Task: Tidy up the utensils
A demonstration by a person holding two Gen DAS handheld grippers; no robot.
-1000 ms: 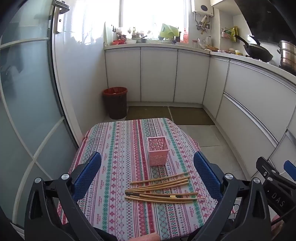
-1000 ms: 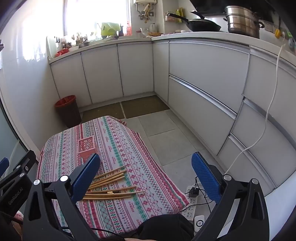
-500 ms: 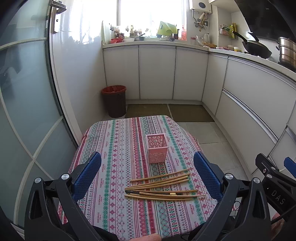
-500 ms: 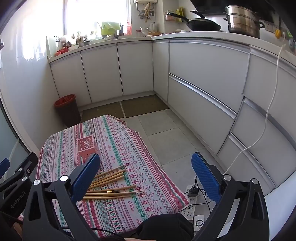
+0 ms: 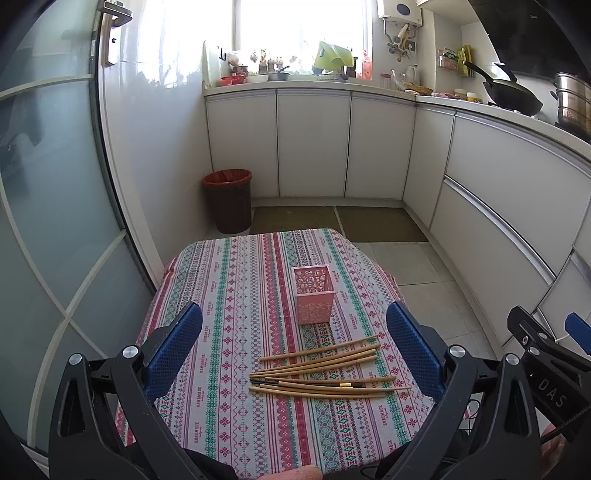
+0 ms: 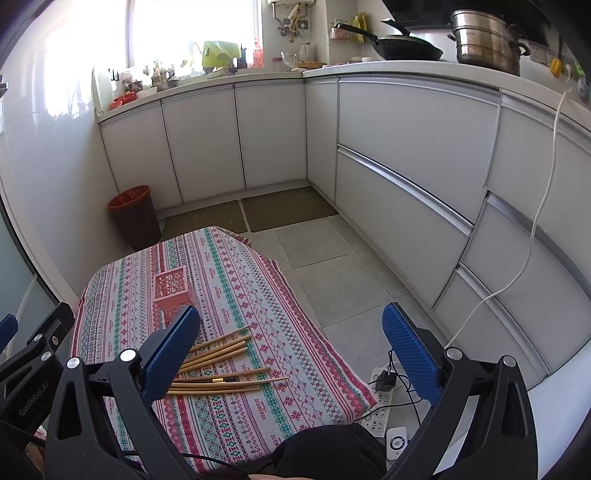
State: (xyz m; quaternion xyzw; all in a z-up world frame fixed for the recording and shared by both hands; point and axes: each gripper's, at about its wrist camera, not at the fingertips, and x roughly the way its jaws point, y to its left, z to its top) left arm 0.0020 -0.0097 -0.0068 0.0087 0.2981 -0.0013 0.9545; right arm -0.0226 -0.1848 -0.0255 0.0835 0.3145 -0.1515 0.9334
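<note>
Both your left gripper (image 5: 293, 347) and right gripper (image 6: 291, 345) are spread wide and empty. The chopsticks (image 5: 325, 373) lie loose on the tablecloth (image 5: 229, 288) just below; pinch one squarely mid-shaft. Beyond them the pink holder (image 5: 314, 293) stands upright, ready to receive it.

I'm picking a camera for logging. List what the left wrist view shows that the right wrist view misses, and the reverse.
Only the left wrist view shows the glass door and its handle. Only the right wrist view shows the power strip on the floor and the white cable down the cabinets. Both show the chopsticks lying on the tablecloth, the empty pink holder, the red bin, and open, empty grippers: left gripper, right gripper.
</note>
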